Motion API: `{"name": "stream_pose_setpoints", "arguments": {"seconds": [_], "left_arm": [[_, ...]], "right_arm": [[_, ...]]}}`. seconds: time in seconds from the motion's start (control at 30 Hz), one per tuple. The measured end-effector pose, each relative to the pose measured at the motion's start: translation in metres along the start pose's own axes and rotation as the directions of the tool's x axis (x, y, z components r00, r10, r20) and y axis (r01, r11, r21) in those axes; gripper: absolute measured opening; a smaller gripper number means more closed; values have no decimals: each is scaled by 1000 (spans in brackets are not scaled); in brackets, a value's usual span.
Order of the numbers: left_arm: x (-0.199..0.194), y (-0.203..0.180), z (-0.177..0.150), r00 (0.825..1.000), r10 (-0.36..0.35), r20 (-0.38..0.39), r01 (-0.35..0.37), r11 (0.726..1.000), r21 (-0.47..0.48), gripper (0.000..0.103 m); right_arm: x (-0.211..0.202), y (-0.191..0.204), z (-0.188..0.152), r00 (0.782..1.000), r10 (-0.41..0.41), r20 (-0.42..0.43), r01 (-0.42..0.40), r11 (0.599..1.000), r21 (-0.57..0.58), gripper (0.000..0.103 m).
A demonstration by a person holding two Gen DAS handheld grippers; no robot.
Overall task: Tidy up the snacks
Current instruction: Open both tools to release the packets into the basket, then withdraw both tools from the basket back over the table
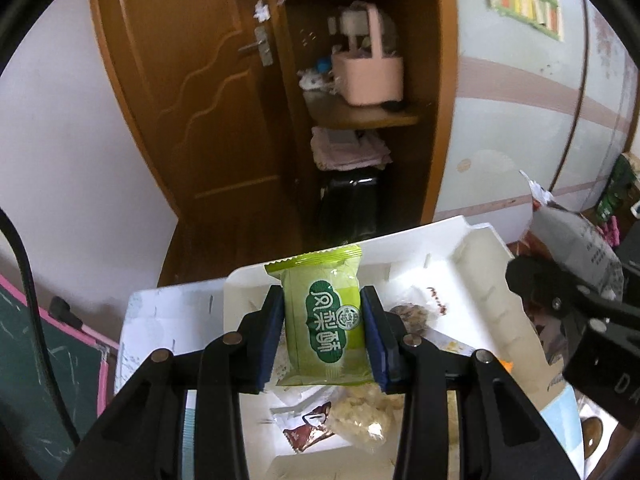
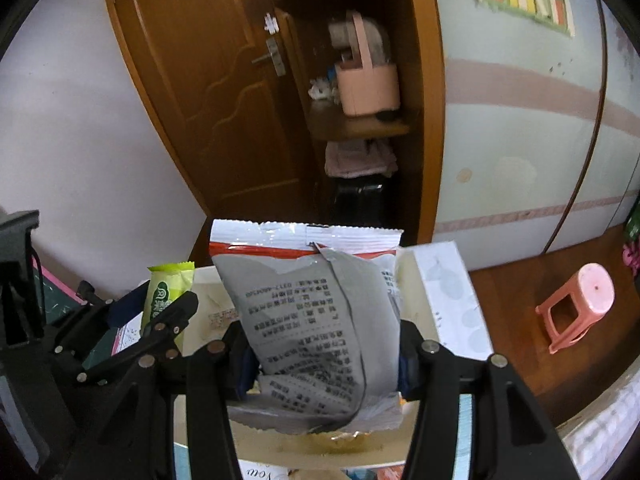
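Green snack packet (image 1: 326,320) sits upright between the blue pads (image 1: 269,340) of the left gripper (image 1: 325,338), both pads pressed against its sides; jaws clamped on it. It hangs over a white divided box (image 1: 476,280). Loose in the box below: a clear-wrapped pale crumbly snack (image 1: 368,424), a red-brown wrapper (image 1: 308,432), and a further brownish snack (image 1: 412,314) partly hidden behind the right-hand pad.

Right gripper (image 2: 326,364) grasps a grey printed snack bag (image 2: 320,320) with a silver-and-red sealed top edge. The bag fills the gap and hides the pads almost entirely; contact looks firm, though pad faces are not clearly visible. Bag is above the same white box, just beside the green packet.

Background: brown door (image 2: 200,80), pink basket (image 2: 366,80) on a corner shelf, pink stool (image 2: 580,304) on the floor.
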State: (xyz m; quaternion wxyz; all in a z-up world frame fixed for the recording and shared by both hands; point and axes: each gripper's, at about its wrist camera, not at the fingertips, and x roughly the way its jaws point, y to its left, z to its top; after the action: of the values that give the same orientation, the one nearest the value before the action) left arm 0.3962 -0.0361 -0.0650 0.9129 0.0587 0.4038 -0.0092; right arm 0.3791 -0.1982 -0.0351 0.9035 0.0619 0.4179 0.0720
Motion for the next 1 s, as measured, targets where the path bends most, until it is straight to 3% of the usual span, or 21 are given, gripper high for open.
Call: {"name": "stream_pose_setpoints", "arguments": {"seconds": [0.03,0.07,0.1,0.23,0.6,1.0], "left_arm": [[6,2,-1,1000,-5,-10,5,1000,-11,65],[13,3,-1,1000,-13,-28,13,1000,-22,97],[19,5,-3,999,-6,-45,4,999,-33,102],[34,11,-10,996,-23,-83,19,998,-52,102],[29,21,-17,995,-37,-89,32,998,-57,102],[-13,25,-24,997,-34,-64,31,999,-40,102]], "right_arm": [[8,-2,-1,1000,0,-15,0,1000,7,54],[14,-2,-3,1000,4,-29,-4,1000,12,55],[20,-3,-4,999,3,-47,-3,1000,15,62],[27,-7,-9,1000,-9,-24,10,1000,22,94],[21,-13,-9,1000,-6,-29,7,999,53,95],[-18,-2,-14,1000,-28,1,28,999,29,95]]}}
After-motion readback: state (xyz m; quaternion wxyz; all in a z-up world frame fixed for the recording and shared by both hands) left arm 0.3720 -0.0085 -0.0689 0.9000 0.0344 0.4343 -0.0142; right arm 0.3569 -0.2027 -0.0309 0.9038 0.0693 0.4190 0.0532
